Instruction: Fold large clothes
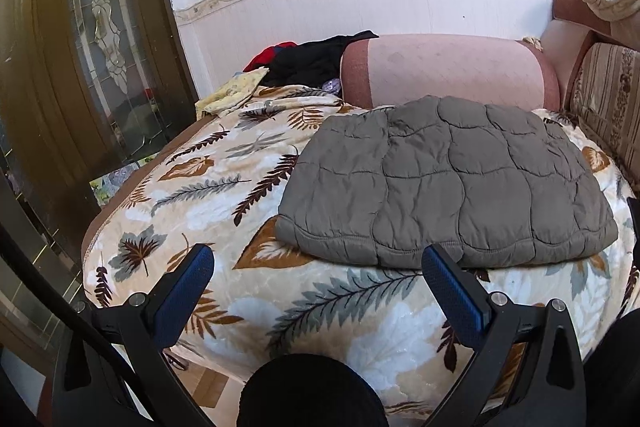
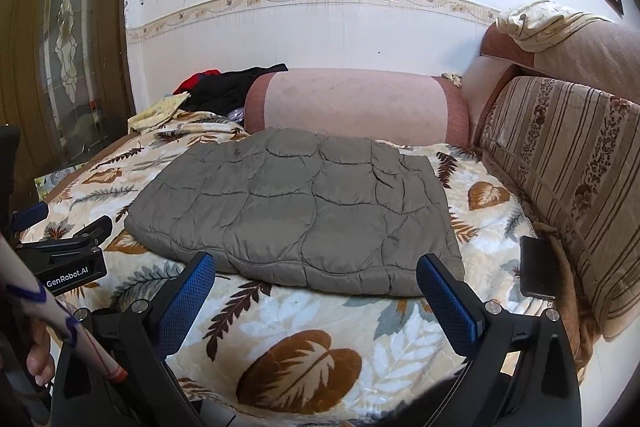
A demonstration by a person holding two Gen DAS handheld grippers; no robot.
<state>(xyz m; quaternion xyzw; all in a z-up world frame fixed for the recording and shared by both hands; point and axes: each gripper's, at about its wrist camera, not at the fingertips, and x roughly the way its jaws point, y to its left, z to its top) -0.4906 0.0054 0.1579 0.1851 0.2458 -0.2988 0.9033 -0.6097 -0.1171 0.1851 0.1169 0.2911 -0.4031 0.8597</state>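
Fingers spread on both grippers (nothing held), facing folded jacket

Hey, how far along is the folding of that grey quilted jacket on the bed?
Mostly done, it seems: the grey quilted jacket lies as a compact rectangle on the leaf-print blanket, no sleeves showing. Nothing is in hand: the left gripper and right gripper are both open, short of its near hem. The dark clothes pile by the bolster looks unfolded.
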